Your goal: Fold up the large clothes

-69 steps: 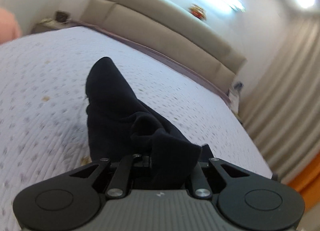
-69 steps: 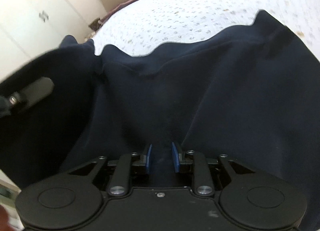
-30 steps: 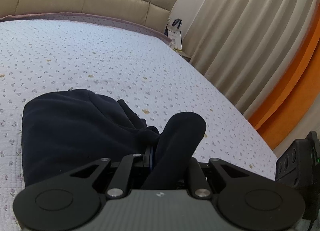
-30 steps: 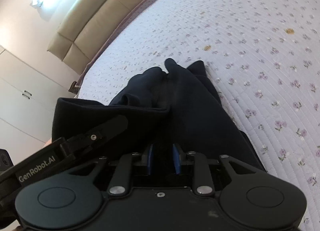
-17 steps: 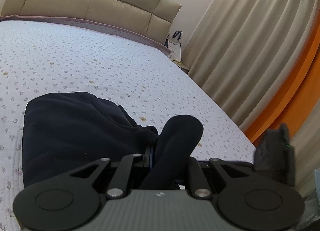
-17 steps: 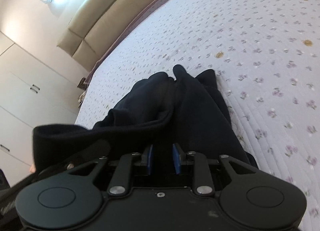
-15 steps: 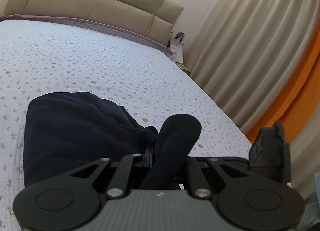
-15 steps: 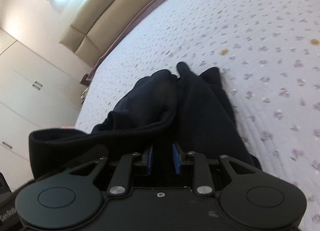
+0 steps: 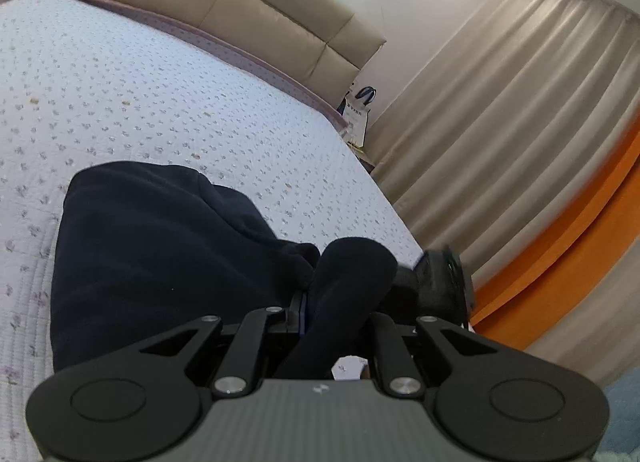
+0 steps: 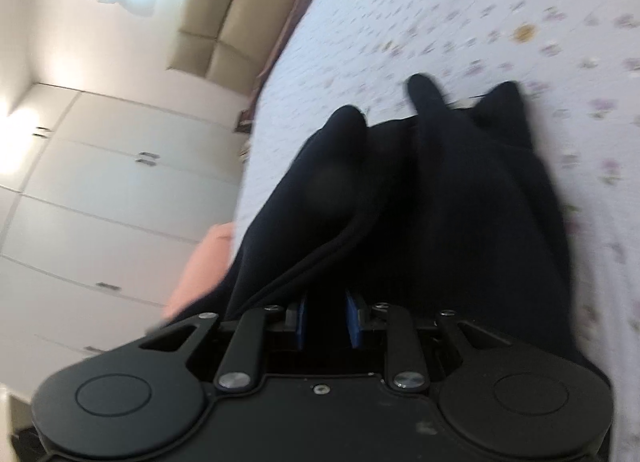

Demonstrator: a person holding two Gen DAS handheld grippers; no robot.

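A dark navy garment point(image 9: 160, 246) lies bunched on the flowered bed cover point(image 9: 140, 102). In the left wrist view my left gripper point(image 9: 316, 314) is shut on a rolled fold of it that rises between the fingers and hides the pads. The body of the right gripper point(image 9: 440, 282) shows just right of that fold, at the bed's edge. In the blurred right wrist view my right gripper point(image 10: 326, 318) is shut on the same garment point(image 10: 460, 202), with cloth filling the gap between its blue pads point(image 10: 353, 320). The cloth spreads away across the bed in long folds.
A beige padded headboard point(image 9: 240, 10) runs along the far side of the bed. Beige curtains point(image 9: 500, 122) and an orange band hang to the right, with a paper bag point(image 9: 358, 114) by the bed's corner. White wardrobe doors point(image 10: 100, 190) and a pink shape point(image 10: 200, 270) lie left.
The right gripper's body has come in beside the fold that the left gripper holds. The right wrist view has swung towards the wardrobe. Both grips on the garment are unchanged.
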